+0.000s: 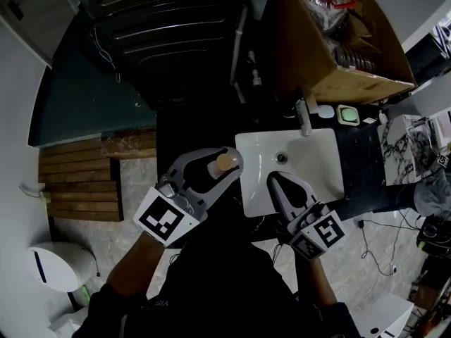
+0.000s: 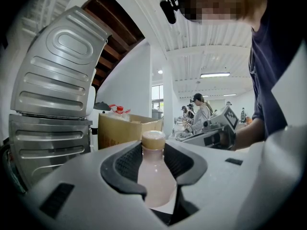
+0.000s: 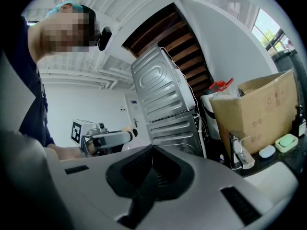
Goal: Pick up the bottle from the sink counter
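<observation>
A small bottle (image 2: 154, 174) of pale pinkish liquid with a tan cap (image 1: 225, 162) stands upright between the jaws of my left gripper (image 1: 220, 166), which is shut on its body. It is held in the air just left of the white sink (image 1: 320, 153), over the dark floor. In the right gripper view the bottle (image 3: 127, 134) shows far off at the left, held by the left gripper. My right gripper (image 1: 272, 179) hovers over the sink's front left part, its jaws shut with nothing between them (image 3: 151, 153).
A faucet (image 1: 304, 118) stands at the sink's back, with a soap dish (image 1: 347, 114) on the dark counter (image 1: 361, 167) beside it. A large cardboard box (image 1: 331, 41) sits behind. A ribbed metal appliance (image 1: 169, 27) stands at the left back. A wooden pallet (image 1: 77, 187) lies on the floor.
</observation>
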Demonstrator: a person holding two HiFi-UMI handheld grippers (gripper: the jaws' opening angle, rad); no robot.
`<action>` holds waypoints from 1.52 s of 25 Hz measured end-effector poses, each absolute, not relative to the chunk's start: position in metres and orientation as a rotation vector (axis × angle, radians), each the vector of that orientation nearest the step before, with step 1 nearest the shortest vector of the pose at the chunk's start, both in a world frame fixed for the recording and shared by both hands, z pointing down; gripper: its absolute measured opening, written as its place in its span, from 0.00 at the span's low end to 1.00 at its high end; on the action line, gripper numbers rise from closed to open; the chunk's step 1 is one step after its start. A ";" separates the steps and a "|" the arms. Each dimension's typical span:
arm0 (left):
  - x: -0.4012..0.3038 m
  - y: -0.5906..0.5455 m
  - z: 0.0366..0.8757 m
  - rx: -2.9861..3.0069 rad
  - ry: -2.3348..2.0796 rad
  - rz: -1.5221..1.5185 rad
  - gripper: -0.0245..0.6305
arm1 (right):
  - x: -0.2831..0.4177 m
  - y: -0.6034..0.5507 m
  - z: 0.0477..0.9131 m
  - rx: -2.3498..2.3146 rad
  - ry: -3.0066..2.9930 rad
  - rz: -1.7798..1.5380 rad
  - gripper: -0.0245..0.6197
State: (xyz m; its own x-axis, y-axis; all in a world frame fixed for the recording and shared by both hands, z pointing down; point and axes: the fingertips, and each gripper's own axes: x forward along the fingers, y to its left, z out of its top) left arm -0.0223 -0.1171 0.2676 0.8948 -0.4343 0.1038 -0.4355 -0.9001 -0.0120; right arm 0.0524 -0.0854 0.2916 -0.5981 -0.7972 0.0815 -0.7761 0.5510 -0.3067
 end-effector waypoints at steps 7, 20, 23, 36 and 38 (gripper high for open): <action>-0.021 -0.118 0.265 3.049 -0.709 0.161 0.25 | 0.053 -0.085 0.292 -1.366 2.728 -0.471 0.08; -0.021 -0.120 0.262 3.054 -0.729 0.166 0.26 | 0.048 -0.085 0.288 -1.321 2.767 -0.470 0.08; -0.021 -0.120 0.261 3.059 -0.731 0.169 0.25 | 0.046 -0.085 0.285 -1.306 2.768 -0.474 0.08; -0.015 -0.118 0.258 3.056 -0.738 0.164 0.25 | 0.052 -0.083 0.283 -1.303 2.767 -0.461 0.08; -0.015 -0.117 0.258 3.056 -0.741 0.162 0.25 | 0.052 -0.082 0.284 -1.301 2.768 -0.462 0.08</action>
